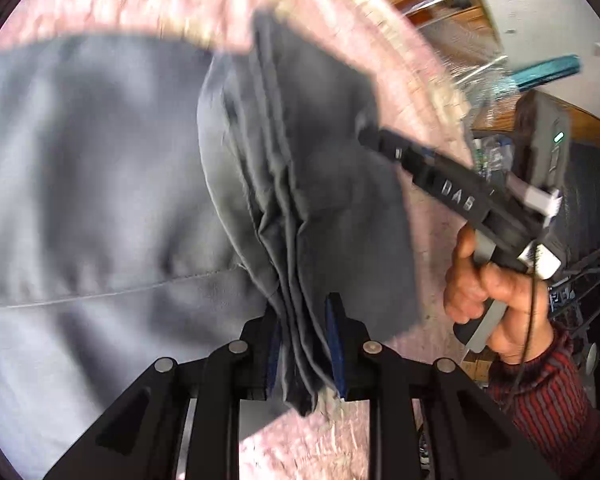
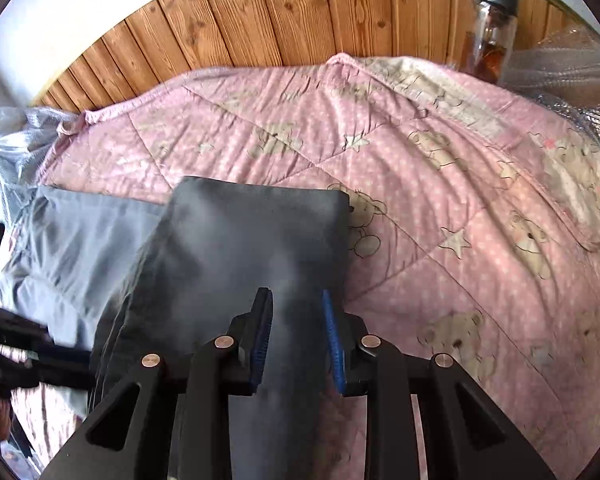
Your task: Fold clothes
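Pink teddy-bear quilt (image 2: 440, 184) covers the surface beneath wood panelling (image 2: 284, 12).

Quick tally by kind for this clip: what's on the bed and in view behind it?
Grey garments: 1, gripped by both tools, left and right
Pink teddy-print quilts: 1
Glass jars: 1
Handheld tools: 2
Total: 5

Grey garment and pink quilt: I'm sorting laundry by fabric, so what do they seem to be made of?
Grey garment: apparently thin woven cloth, cotton or a blend, matte; it creases in soft pleats. Pink quilt: seemingly padded printed cotton, matte, with stitched quilting lines and a bear pattern.
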`<state>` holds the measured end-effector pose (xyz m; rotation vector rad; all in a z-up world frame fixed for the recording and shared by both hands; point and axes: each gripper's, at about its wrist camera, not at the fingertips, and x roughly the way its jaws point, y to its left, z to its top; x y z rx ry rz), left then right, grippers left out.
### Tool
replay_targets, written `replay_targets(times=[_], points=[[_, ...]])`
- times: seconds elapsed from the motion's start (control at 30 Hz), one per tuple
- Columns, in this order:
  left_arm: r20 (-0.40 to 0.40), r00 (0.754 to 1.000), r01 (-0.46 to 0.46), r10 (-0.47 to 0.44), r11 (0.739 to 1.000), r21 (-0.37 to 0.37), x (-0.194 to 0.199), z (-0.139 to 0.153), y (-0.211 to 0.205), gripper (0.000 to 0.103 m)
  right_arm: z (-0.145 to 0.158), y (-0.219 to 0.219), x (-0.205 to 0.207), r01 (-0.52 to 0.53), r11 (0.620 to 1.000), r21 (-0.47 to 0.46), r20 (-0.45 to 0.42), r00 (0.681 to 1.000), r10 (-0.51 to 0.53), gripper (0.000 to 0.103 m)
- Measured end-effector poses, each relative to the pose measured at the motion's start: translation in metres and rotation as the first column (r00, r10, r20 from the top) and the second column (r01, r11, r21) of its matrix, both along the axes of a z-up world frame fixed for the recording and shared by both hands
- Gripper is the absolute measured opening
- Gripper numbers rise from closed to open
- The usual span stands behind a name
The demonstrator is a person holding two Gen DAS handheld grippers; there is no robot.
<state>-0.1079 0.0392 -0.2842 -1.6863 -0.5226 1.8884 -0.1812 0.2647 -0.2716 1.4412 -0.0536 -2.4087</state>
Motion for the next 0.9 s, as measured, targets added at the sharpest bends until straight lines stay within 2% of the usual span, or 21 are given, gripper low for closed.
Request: replay_targets(times=[0.1, 0.2, 0.23, 0.3, 0.37, 0.43, 0.53, 0.6, 0.63, 0.67, 0.7, 0.73, 0.77, 0.8, 0.87, 0.9], points=[[-0.103, 0.995, -0.002, 0.007, 0.999, 0.041, -0.014, 0.040, -0.012, 0.025, 0.002, -0.003, 0.031, -0.016, 1.000, -0.024, 0.004, 1.000, 0.016, 0.025], [-0.160, 0.987, 0.020, -0.013, 0.999, 0.041, -0.055, 0.047, 0.002, 0.027, -0.031, -0.026, 0.046, -0.058, 0.997, 0.040, 0.060, 0.997, 0.056, 0.025], [-0.167, 0.986, 0.029, -0.026, 0.999, 0.014, -0.069, 0.039, 0.011, 0.027, -0.045, -0.032, 0.049, -0.062, 0.996, 0.057, 0.077, 0.995, 0.058, 0.025], [-0.164, 0.985, 0.037, -0.048, 0.997, -0.067, -0.095, 0.015, 0.026, 0.027, -0.059, -0.037, 0.071, -0.085, 0.991, 0.105, 0.045, 0.996, 0.081, 0.025], [-0.094, 0.995, 0.020, -0.035, 0.988, -0.153, -0.113, -0.022, 0.035, 0.027, -0.059, -0.039, 0.089, -0.105, 0.985, 0.140, 0.020, 0.994, 0.103, 0.026], [-0.093, 0.995, -0.028, 0.018, 0.994, -0.105, -0.117, -0.029, 0.032, 0.018, -0.056, -0.034, 0.096, -0.094, 0.988, 0.121, 0.037, 0.995, 0.090, 0.028], [-0.044, 0.999, -0.023, 0.017, 0.990, -0.141, -0.114, -0.019, 0.032, 0.018, -0.046, -0.027, 0.094, -0.043, 0.993, 0.108, 0.043, 0.998, 0.038, 0.031], [-0.022, 1.000, -0.005, 0.002, 0.989, -0.147, -0.106, -0.005, 0.031, 0.022, -0.033, -0.019, 0.091, 0.042, 0.994, 0.101, -0.028, 0.999, -0.039, 0.055], [-0.028, 1.000, 0.002, -0.006, 0.990, -0.138, -0.101, 0.004, 0.031, 0.024, -0.028, -0.016, 0.090, 0.078, 0.992, 0.097, -0.057, 0.996, -0.073, 0.058], [-0.028, 1.000, 0.005, -0.009, 0.992, -0.130, -0.098, 0.012, 0.033, 0.033, -0.035, -0.018, 0.086, 0.074, 0.992, 0.105, -0.038, 0.997, -0.071, 0.061], [-0.021, 1.000, 0.004, -0.006, 0.993, -0.121, -0.098, 0.019, 0.039, 0.047, -0.043, -0.021, 0.083, 0.067, 0.991, 0.114, -0.015, 0.998, -0.066, 0.060], [-0.014, 1.000, 0.002, -0.004, 0.994, -0.113, -0.097, 0.026, 0.044, 0.053, -0.053, -0.027, 0.081, 0.040, 0.991, 0.124, 0.032, 0.999, -0.044, 0.059], [0.001, 1.000, 0.003, -0.003, 0.994, -0.106, -0.099, 0.030, 0.052, 0.058, -0.053, -0.032, 0.084, 0.028, 0.991, 0.132, 0.016, 0.999, -0.031, 0.051], [0.026, 1.000, 0.015, -0.013, 0.994, -0.104, -0.102, 0.029, 0.062, 0.060, -0.051, -0.037, 0.088, 0.015, 0.990, 0.142, 0.000, 1.000, -0.015, 0.032], [0.079, 0.995, 0.063, -0.055, 0.992, -0.110, -0.102, 0.028, 0.084, 0.060, -0.032, -0.050, 0.101, -0.023, 0.981, 0.191, -0.067, 0.997, 0.037, 0.012], [0.090, 0.992, 0.101, -0.090, 0.987, -0.123, -0.099, 0.030, 0.094, 0.060, -0.021, -0.056, 0.108, -0.030, 0.975, 0.221, -0.105, 0.993, 0.055, 0.010]])
